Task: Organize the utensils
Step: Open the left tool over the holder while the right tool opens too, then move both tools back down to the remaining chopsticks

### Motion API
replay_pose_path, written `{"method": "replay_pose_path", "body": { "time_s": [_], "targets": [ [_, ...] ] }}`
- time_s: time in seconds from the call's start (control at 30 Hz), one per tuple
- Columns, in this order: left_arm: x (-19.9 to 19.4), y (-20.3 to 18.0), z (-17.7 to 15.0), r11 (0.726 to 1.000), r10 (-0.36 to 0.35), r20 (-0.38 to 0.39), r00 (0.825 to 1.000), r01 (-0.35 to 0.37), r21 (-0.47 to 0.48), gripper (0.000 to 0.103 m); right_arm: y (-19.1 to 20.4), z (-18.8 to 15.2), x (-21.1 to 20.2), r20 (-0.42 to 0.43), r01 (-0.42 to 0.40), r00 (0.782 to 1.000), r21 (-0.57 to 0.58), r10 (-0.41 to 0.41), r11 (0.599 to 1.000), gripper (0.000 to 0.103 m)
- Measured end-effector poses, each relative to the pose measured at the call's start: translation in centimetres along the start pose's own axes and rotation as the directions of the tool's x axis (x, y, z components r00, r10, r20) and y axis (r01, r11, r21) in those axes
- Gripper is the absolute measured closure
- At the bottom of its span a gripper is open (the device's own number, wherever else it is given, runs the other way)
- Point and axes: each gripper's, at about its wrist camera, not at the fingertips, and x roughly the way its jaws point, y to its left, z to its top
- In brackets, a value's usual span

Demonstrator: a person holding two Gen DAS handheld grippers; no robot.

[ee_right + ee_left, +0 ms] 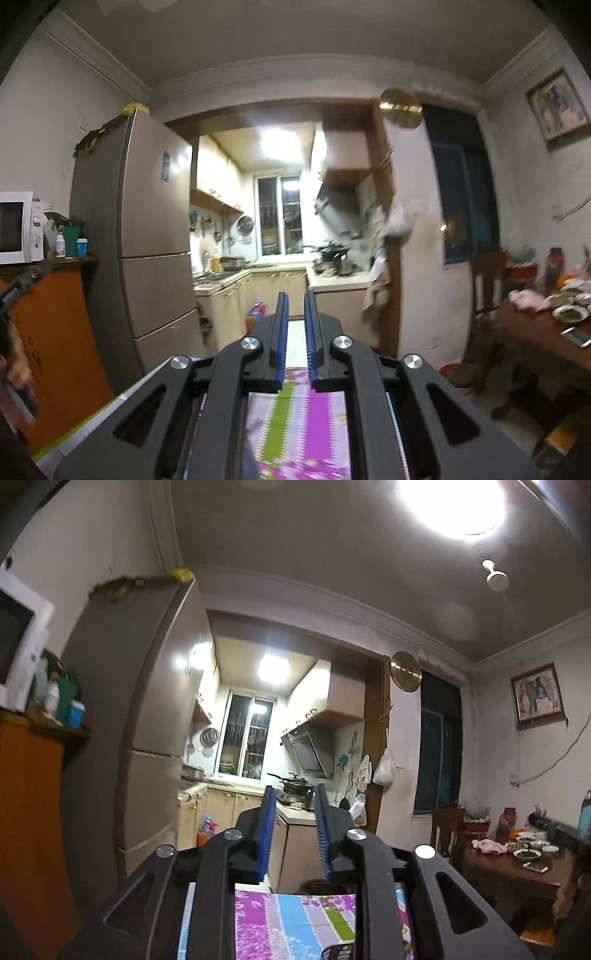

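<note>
No utensils show in either view. My left gripper (pixel 294 794) is raised and points across the room toward the kitchen; its blue-padded fingers stand apart with nothing between them. My right gripper (pixel 295 299) is also raised toward the kitchen; its fingers are close together with a narrow gap and hold nothing. Below both grippers lies a surface with a purple, blue and green striped cloth (pixel 295 923), also in the right wrist view (pixel 295 435).
A tall fridge (pixel 147 738) stands on the left beside an orange cabinet (pixel 48 350) with a microwave (pixel 16 227). A wooden dining table (pixel 517 871) with dishes and a chair stand on the right. The kitchen doorway (pixel 280 240) is straight ahead.
</note>
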Motion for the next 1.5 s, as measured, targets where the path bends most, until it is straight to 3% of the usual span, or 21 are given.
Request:
{"method": "replay_pose_path", "body": {
  "time_s": [0.07,0.1,0.27,0.37,0.4,0.47,0.5,0.57,0.63,0.73,0.8,0.87,0.97,1.1,1.3,1.5],
  "targets": [
    [-2.4,-0.4,0.3,0.999,0.007,-0.009,1.0,-0.007,0.031,0.069,-1.2,-0.2,-3.7,-0.01,0.031,0.999,-0.02,-0.031,0.999,0.082],
    [-4.2,-0.6,0.4,0.999,-0.001,-0.019,1.0,0.002,0.054,0.067,-1.5,-0.5,-4.9,-0.017,0.03,0.999,-0.029,-0.03,0.999,0.073],
    [-10.5,-1.3,-1.3,0.977,0.061,-0.085,0.995,-0.042,0.207,0.063,-1.8,-4.2,-11.9,-0.107,0.034,0.993,-0.107,-0.046,0.994,0.047],
    [-14.8,-0.7,-3.4,0.968,0.113,-0.154,0.982,-0.074,0.239,0.059,-2.0,-8.0,-14.5,-0.214,0.038,0.975,-0.1,-0.059,0.994,0.038],
    [-16.1,-0.5,-4.2,0.966,0.132,-0.179,0.975,-0.086,0.243,0.058,-1.9,-8.9,-15.0,-0.236,0.048,0.969,-0.098,-0.071,0.994,0.026],
    [-18.8,-0.2,-6.7,0.956,0.168,-0.23,0.958,-0.101,0.275,0.058,-1.7,-11.4,-15.9,-0.3,0.055,0.951,-0.086,-0.078,0.995,0.012],
    [-19.6,-0.2,-7.6,0.952,0.184,-0.246,0.952,-0.109,0.287,0.058,-1.4,-13.1,-16.3,-0.348,0.04,0.935,-0.073,-0.063,0.997,0.012],
    [-22.0,-0.5,-10.9,0.94,0.213,-0.326,0.921,-0.103,0.324,0.057,-0.5,-15.7,-16.7,-0.415,0.03,0.909,-0.053,-0.049,0.998,0.012],
    [-23.9,-0.5,-14.0,0.947,0.213,-0.411,0.886,-0.084,0.31,0.057,0.8,-18.4,-17.3,-0.456,0.017,0.89,-0.037,-0.032,0.999,0.012],
    [-25.8,-1.0,-18.8,0.963,0.194,-0.533,0.823,-0.057,0.263,0.058,3.6,-22.0,-17.6,-0.484,0.002,0.873,-0.1,-0.05,0.995,0.012],
    [-26.9,-1.5,-21.6,0.959,0.211,-0.568,0.795,-0.055,0.279,0.058,5.5,-23.8,-17.7,-0.487,-0.032,0.872,-0.144,-0.042,0.989,0.012],
    [-27.8,-2.1,-23.3,0.955,0.224,-0.574,0.788,-0.059,0.291,0.057,6.7,-25.1,-18.2,-0.486,-0.043,0.872,-0.176,-0.049,0.983,0.012],
    [-28.3,-3.3,-24.9,0.951,0.217,-0.578,0.787,-0.037,0.306,0.057,7.4,-26.7,-18.0,-0.499,-0.058,0.866,-0.172,-0.037,0.983,0.03],
    [-28.1,-3.9,-26.2,0.944,0.23,-0.56,0.796,-0.041,0.329,0.058,7.0,-27.9,-17.0,-0.52,-0.015,0.853,-0.124,-0.052,0.992,0.055],
    [-26.1,-2.9,-27.3,0.943,0.271,-0.568,0.777,-0.097,0.317,0.059,7.2,-28.8,-16.9,-0.508,0.019,0.858,-0.121,-0.078,0.992,0.067],
    [-25.4,-2.5,-28.2,0.948,0.277,-0.581,0.765,-0.12,0.295,0.071,7.3,-29.5,-16.7,-0.519,0.027,0.85,-0.118,-0.085,0.993,0.074]
  ]
}}
